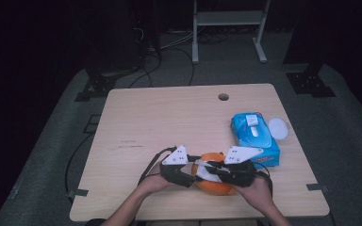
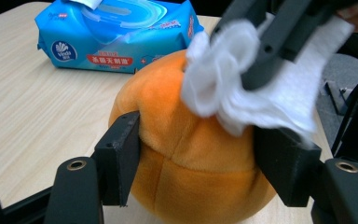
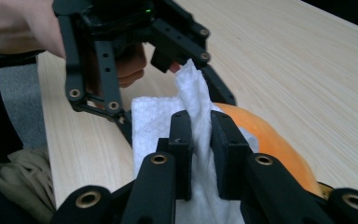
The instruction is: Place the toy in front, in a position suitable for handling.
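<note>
An orange plush ball (image 1: 215,187) rests on the wooden table (image 1: 169,117) near its front edge. My left gripper (image 2: 203,158) has its jaws around the ball (image 2: 177,186), with both pads pressing on its sides. My right gripper (image 3: 201,135) is shut on a crumpled white wipe (image 3: 151,121) and holds it against the top of the ball (image 3: 275,144). In the high view the left gripper (image 1: 185,175) and the right gripper (image 1: 224,172) meet over the ball from either side. From the left gripper view, the wipe (image 2: 214,88) drapes over the ball's upper right.
A blue pack of wet wipes (image 1: 255,139) lies just behind and to the right of the ball, with a round white lid (image 1: 278,127) beside it. A cable hole (image 1: 223,97) sits near the table's far edge. A white metal frame (image 1: 228,28) stands beyond the table.
</note>
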### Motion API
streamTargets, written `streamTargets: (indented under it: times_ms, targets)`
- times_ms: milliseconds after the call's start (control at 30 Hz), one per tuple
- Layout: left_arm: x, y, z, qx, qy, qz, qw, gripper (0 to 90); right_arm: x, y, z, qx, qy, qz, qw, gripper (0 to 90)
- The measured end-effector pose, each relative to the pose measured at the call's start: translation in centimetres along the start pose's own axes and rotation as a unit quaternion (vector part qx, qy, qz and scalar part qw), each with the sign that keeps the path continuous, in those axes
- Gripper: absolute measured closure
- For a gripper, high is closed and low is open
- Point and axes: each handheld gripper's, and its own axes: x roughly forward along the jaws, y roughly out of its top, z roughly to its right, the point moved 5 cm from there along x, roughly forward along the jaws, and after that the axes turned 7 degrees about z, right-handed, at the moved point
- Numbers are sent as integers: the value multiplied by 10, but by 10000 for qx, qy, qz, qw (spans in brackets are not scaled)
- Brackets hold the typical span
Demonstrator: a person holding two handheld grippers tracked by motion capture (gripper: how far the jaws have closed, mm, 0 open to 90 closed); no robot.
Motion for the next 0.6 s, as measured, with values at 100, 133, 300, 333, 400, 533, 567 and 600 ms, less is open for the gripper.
streamTargets:
  times_ms: [100, 133, 300, 333, 400, 533, 567, 600]
  targets:
    - [-1, -2, -1, -31, -8, -7, 10000, 347, -5, -4, 15, 126, -197, -6, 9997, 784]
    - [-1, -3, -2, -33, -24, -15, 10000, 346, -8, -7, 20, 211, -253, -6, 9995, 784]
    - [0, -3, -3, -126, -50, -21, 9999, 340, -17, -16, 35, 493, -422, -21, 9979, 784]
    - [1, -2, -2, -140, -43, -15, 9999, 338, -16, -15, 33, 478, -427, -27, 9979, 784]
    - [1, -2, -1, -131, -27, -43, 9999, 335, -13, -12, 26, 392, -347, -4, 9986, 784]
    - [0, -4, -2, -161, -45, -67, 9998, 335, -4, -5, 7, 241, 24, 74, 9997, 781]
    - [-1, -5, -2, -179, -47, -77, 9998, 335, -3, -4, 5, 208, 63, 64, 9997, 781]
    - [-1, -5, -3, -187, -57, -83, 9998, 335, -3, -4, 5, 171, 46, 47, 9998, 781]
